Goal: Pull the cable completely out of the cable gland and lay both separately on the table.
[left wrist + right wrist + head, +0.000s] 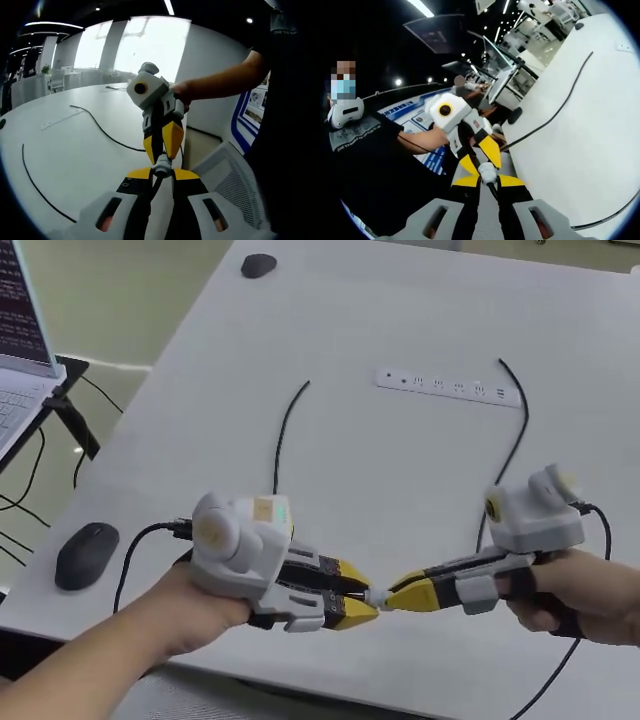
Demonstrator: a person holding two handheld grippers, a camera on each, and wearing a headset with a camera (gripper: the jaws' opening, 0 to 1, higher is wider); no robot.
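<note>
A small white cable gland (378, 596) hangs in the air above the table's near edge, between the tips of both grippers. My left gripper (368, 602) comes in from the left and my right gripper (392, 592) from the right, tip to tip. In the left gripper view the gland (161, 165) sits just past my own jaws, and a black cable (155, 187) runs back between them. The right gripper (161, 150) pinches the gland's far end. The right gripper view has the gland (487, 171) at my own tips and the left gripper (481, 160) opposite. Both are shut.
A loose black cable (283, 435) lies on the white table (400, 470). A white power strip (450, 387) with its black lead (515, 440) lies farther back. One mouse (86, 553) sits at the near left, another (258, 265) at the far edge. A laptop (20, 350) stands to the left.
</note>
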